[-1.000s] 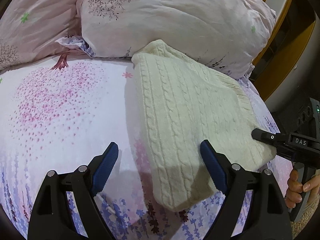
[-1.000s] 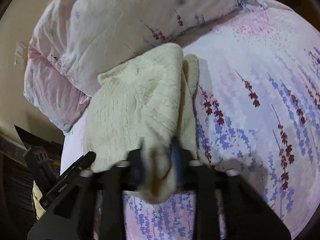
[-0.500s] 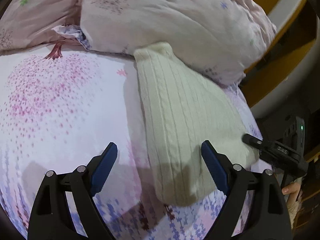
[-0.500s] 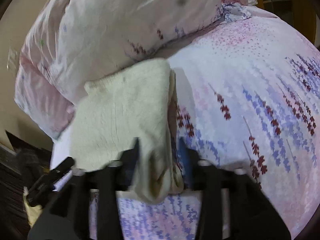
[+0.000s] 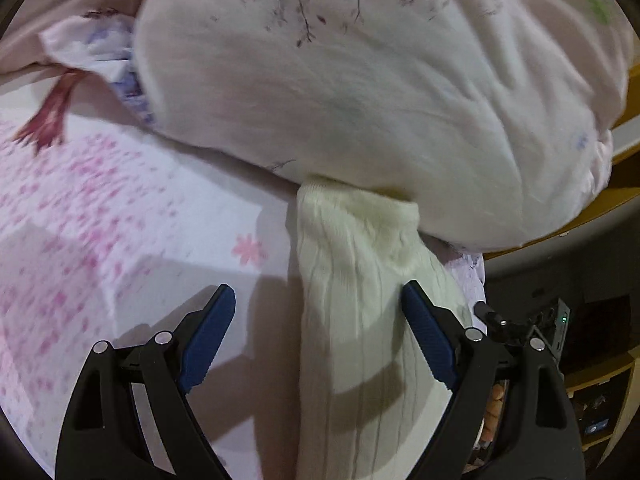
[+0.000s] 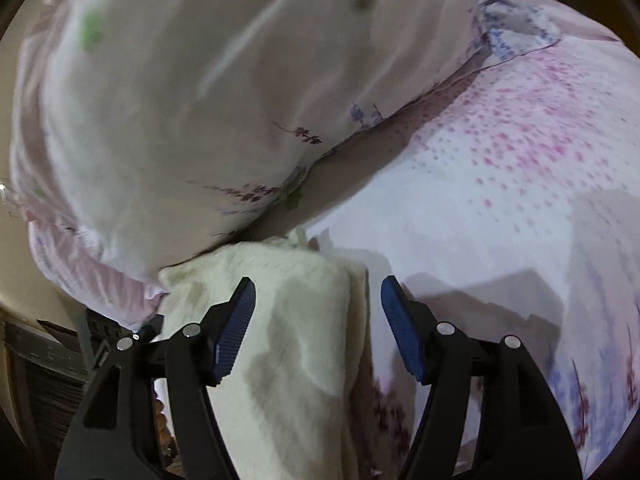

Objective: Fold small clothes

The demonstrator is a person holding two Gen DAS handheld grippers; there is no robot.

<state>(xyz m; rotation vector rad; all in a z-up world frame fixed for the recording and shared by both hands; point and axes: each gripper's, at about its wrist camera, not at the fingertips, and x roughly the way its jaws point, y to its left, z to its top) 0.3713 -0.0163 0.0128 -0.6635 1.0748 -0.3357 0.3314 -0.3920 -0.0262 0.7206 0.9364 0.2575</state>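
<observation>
A folded cream cable-knit garment (image 5: 360,320) lies on the floral bed sheet (image 5: 120,208), its far end tucked against the pillow. It also shows in the right wrist view (image 6: 296,320). My left gripper (image 5: 318,320) is open, close over the garment, with its right finger (image 5: 428,344) above the knit and its left finger (image 5: 204,340) above the sheet. My right gripper (image 6: 318,320) is open and empty, its jaws straddling the garment's right edge. The tip of the right gripper (image 5: 500,322) shows beside the garment in the left wrist view.
A large pale pink pillow (image 5: 380,80) lies just beyond the garment; it fills the top of the right wrist view (image 6: 200,100). The bed edge and dark furniture (image 5: 580,340) are at the right. Open sheet (image 6: 500,200) lies to the side.
My right gripper has opened and let go of the garment, which now lies folded on the bed. Both grippers have moved forward toward the pillow.
</observation>
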